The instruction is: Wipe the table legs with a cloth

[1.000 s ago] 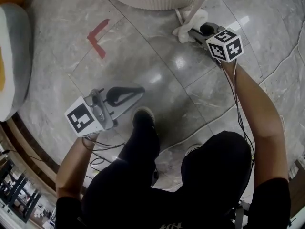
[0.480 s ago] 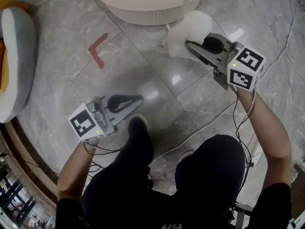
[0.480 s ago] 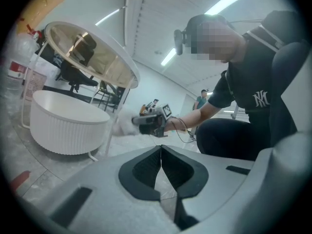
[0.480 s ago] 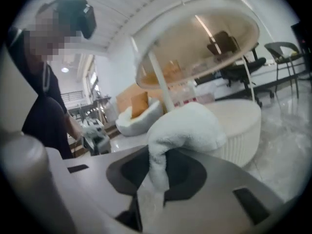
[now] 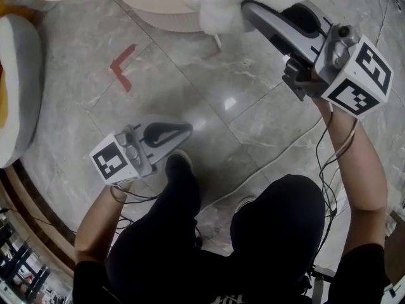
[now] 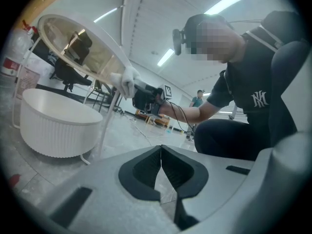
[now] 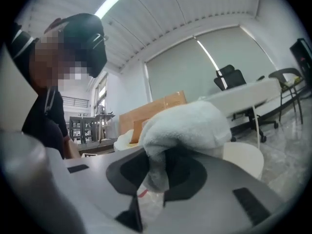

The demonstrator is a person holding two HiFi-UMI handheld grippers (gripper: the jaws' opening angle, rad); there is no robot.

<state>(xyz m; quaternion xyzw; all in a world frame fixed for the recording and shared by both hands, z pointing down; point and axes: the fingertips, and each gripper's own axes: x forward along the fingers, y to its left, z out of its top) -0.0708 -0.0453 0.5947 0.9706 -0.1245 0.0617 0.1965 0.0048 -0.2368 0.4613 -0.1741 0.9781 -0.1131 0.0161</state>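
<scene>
Right gripper [image 5: 253, 11] lifted cloth [image 5: 228, 2] higher; its view shows fingers [image 7: 124, 174] clamping it.

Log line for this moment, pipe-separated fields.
phase: wiping | right gripper: shut on white cloth, high on table leg | left gripper: shut, empty, held over floor

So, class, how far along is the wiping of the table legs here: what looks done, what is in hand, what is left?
Done: the cloth is picked up, clamped in the right gripper's tongs. In hand: it is held at the top of one white leg, just under the tabletop. The left gripper is shut and empty. Left: nothing shows which legs are clean, so probably the others.
</scene>
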